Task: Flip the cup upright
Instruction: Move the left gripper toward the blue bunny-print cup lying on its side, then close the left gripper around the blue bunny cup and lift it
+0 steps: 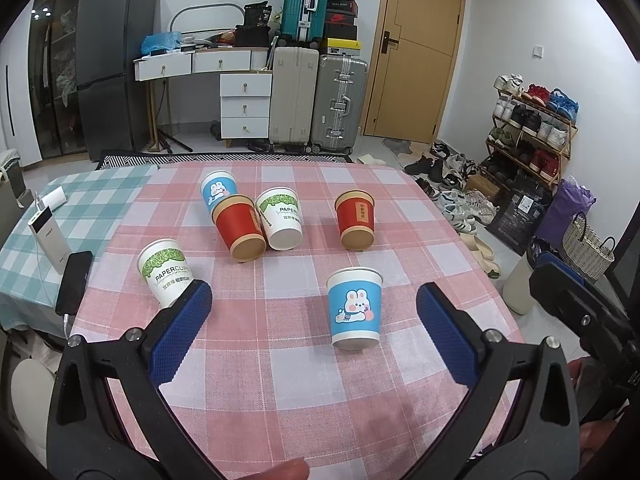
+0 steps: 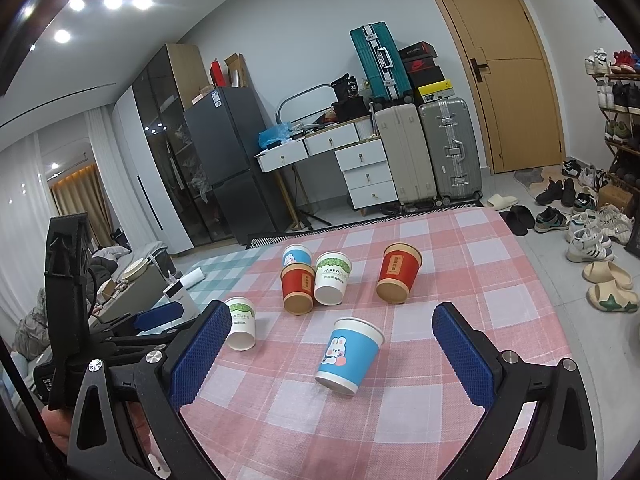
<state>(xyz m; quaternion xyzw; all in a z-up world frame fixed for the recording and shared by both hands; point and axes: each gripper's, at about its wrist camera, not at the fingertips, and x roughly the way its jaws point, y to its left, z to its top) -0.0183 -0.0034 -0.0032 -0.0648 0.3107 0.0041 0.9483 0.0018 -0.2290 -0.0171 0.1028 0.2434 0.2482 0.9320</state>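
1. Six paper cups sit on the pink-checked worktop [image 1: 280, 380]. All look mouth-up with the wider rim on top, though the fisheye tilts them and the lean cannot be fully trusted.
2. Nearest: the blue bunny cup [image 1: 354, 312], toward the middle of the near edge. In the right wrist view the same cup [image 2: 349, 354] leans markedly, its base seeming raised on one side; whether it is truly tipped, I cannot tell.
3. Left hand-held gripper [image 1: 314, 332]: jaws spread wide, nothing between them, blue pads flanking the bunny cup without touching. The spread suits straddling a cup's body.
4. Right hand-held gripper [image 2: 332, 354]: also spread and empty, aimed at the same cup. Both tools hover near the near edge, likely so either can take it.
5. Green-leaf paper cup [image 1: 166, 270] stands near the left edge, just behind the left pad. A cluster sits mid-worktop: a second bunny cup [image 1: 218, 194], a red cup [image 1: 240, 226] and another leaf cup [image 1: 280, 218], crowded together. A lone red cup [image 1: 355, 220] stands apart toward the far right.
6. Only the left wrist view shows a phone [image 1: 74, 282] and power bank [image 1: 48, 236] on the green-checked cloth at the left edge.
7. Only the right wrist view shows the other tool's body from the side at the near-left corner.
8. Judgement: the bunny cup is the likely target; thin paper walls call for a light squeeze.
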